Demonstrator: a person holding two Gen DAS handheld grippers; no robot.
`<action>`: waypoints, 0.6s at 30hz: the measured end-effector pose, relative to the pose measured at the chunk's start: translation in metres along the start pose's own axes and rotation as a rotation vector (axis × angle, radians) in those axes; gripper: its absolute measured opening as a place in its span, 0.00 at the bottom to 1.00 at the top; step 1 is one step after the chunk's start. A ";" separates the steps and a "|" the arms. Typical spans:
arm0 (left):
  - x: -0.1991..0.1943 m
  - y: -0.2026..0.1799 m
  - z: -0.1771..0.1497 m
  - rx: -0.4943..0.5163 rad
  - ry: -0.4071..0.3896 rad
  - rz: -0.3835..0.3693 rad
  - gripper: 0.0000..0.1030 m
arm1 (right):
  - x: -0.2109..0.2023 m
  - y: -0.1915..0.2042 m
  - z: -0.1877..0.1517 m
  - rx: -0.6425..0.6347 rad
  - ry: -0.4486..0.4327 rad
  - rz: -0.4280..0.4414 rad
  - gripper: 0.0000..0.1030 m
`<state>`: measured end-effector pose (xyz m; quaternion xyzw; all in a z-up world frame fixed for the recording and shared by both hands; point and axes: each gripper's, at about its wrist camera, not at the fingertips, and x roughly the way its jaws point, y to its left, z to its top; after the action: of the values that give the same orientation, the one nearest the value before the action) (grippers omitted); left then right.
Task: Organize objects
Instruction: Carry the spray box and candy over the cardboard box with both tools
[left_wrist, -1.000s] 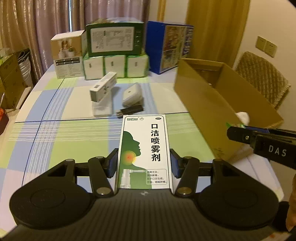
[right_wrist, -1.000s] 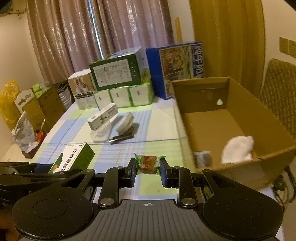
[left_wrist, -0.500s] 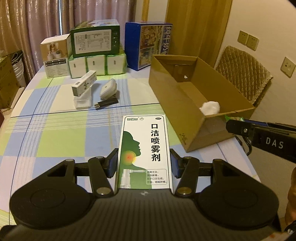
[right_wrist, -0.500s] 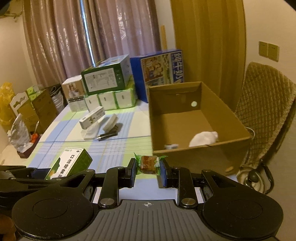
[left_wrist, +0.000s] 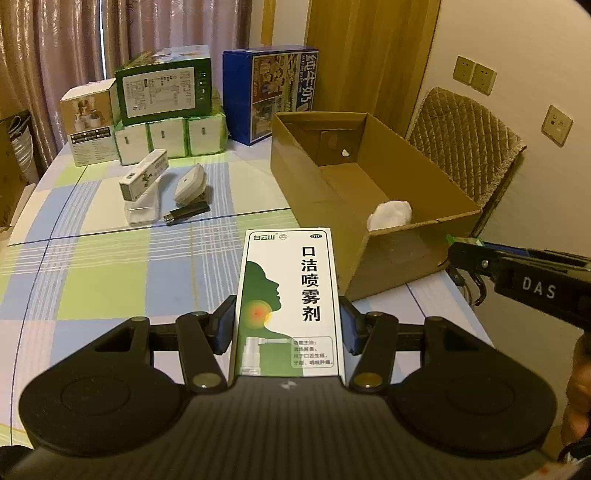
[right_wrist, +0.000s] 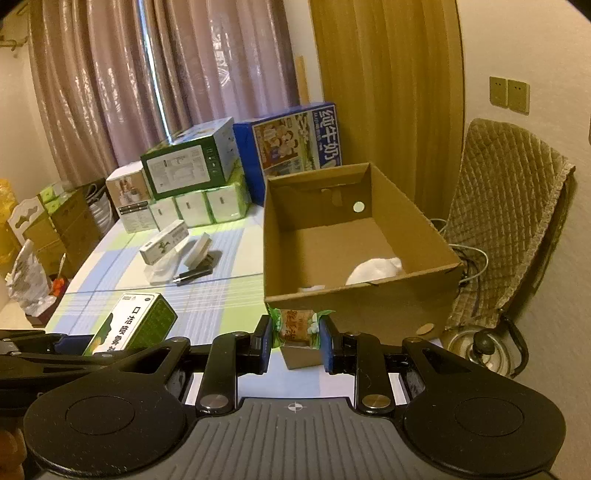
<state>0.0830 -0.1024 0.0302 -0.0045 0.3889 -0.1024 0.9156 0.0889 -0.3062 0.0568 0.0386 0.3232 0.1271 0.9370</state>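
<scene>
1. The left claw is pinching a white and green throat spray box by its two long sides. It is holding the box up above the checked table, near the front corner of the cardboard box.
2. The right claw is pinching a small wrapped candy. The candy is sitting between the two pads, just in front of the cardboard box's near wall.
3. Inside the cardboard box a white soft lump is lying by the near wall. It looks like tissue or cloth, but I cannot tell which.
4. More things are waiting on the table: a long white carton, a round white case and a black lighter.
5. I think both claws are getting ready to drop their things into the cardboard box.
6. The candy could slip, because its wrapper is shiny and the claw is only holding a little bit of it.
7. The spray box is sticking far out of the claw, so it could bump the cardboard wall and tip.
8. The two claws are near each other, so they could knock together over the box.
</scene>
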 end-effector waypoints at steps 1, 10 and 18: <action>-0.001 -0.002 0.000 0.001 -0.001 -0.004 0.49 | 0.000 -0.002 0.000 -0.001 -0.002 -0.006 0.23; 0.003 -0.026 0.002 0.026 0.008 -0.049 0.49 | -0.007 -0.026 0.002 0.023 -0.010 -0.049 0.23; 0.007 -0.047 0.007 0.047 0.013 -0.077 0.49 | -0.014 -0.046 0.007 0.016 -0.011 -0.079 0.23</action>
<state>0.0838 -0.1505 0.0341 0.0028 0.3920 -0.1466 0.9082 0.0925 -0.3537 0.0634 0.0341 0.3203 0.0871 0.9427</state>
